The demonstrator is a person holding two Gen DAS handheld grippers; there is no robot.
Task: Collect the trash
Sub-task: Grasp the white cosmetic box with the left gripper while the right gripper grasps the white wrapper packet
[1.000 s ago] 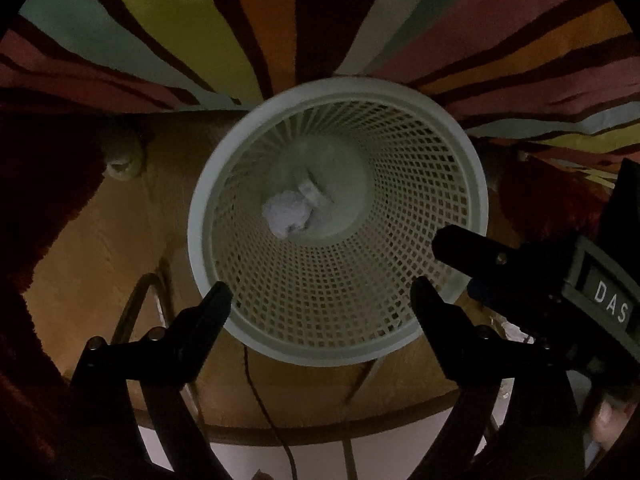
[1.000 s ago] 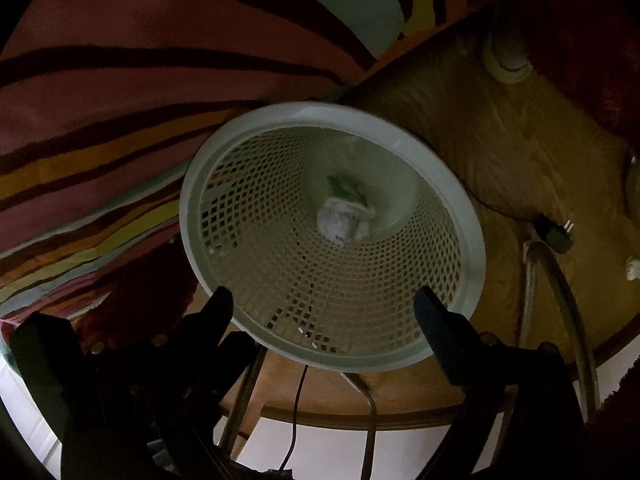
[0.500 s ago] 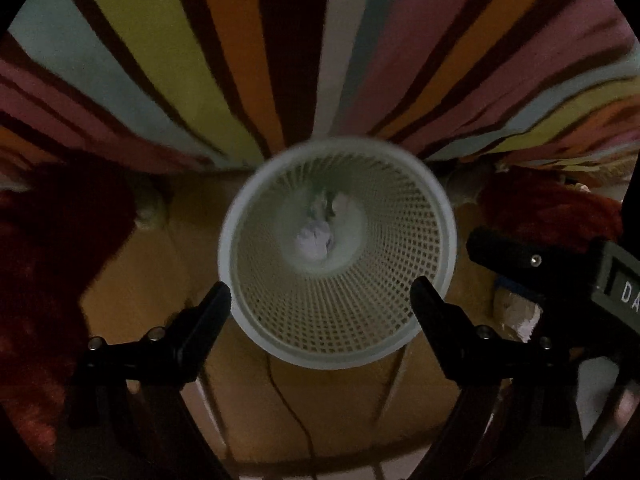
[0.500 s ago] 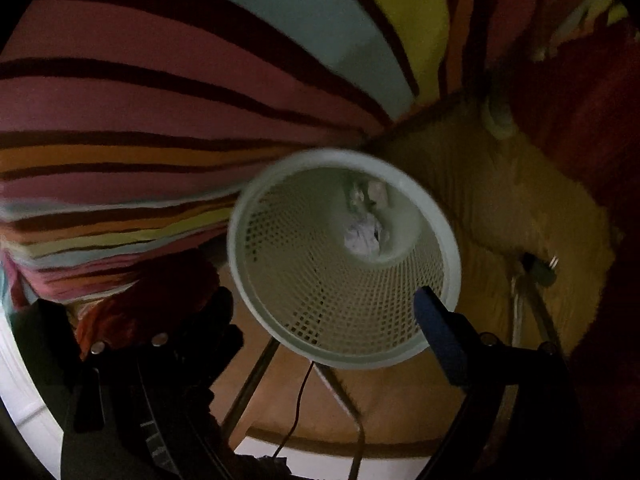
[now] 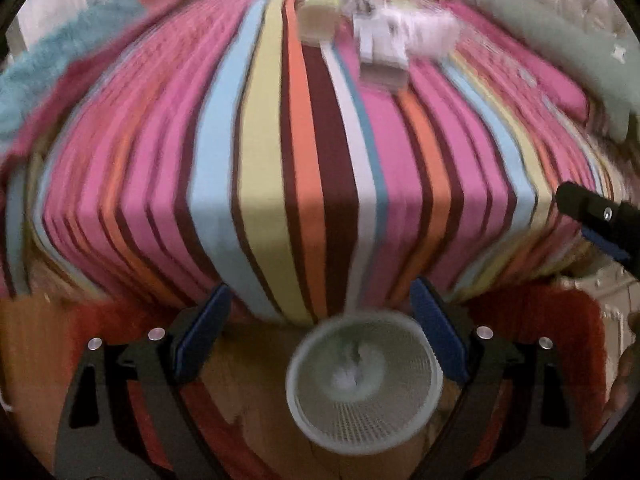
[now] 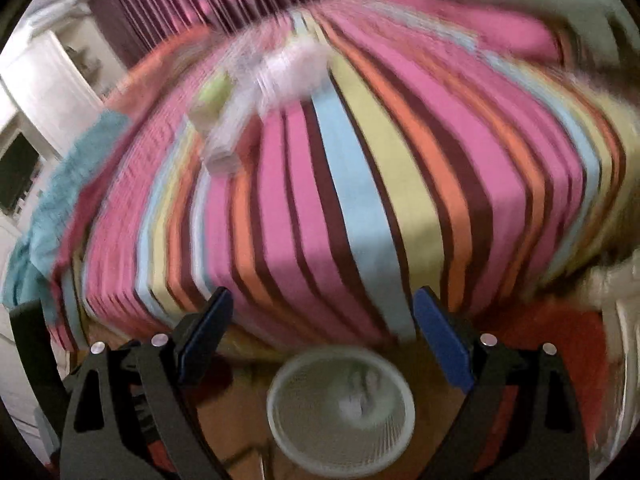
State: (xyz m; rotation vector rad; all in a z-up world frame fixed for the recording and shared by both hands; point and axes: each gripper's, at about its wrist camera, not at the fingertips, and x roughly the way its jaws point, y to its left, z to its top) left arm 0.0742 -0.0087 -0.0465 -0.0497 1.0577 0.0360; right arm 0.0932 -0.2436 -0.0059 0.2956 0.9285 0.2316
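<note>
Left wrist view is showing the left gripper [image 5: 318, 330] standing wide open and holding nothing, above a white mesh wastebasket [image 5: 362, 436] that is sitting on the wooden floor [image 5: 248, 412] at the foot of a striped bed [image 5: 304, 168], with crumpled white paper [image 5: 348, 378] lying in its bottom. Right wrist view is showing the right gripper [image 6: 324, 334] likewise gaping wide and empty over the same wastebasket [image 6: 340, 440], where the paper [image 6: 352, 402] is resting inside. Blurred white and pale green items [image 5: 384, 46] are lying on the far part of the bed, too smeared to identify.
</note>
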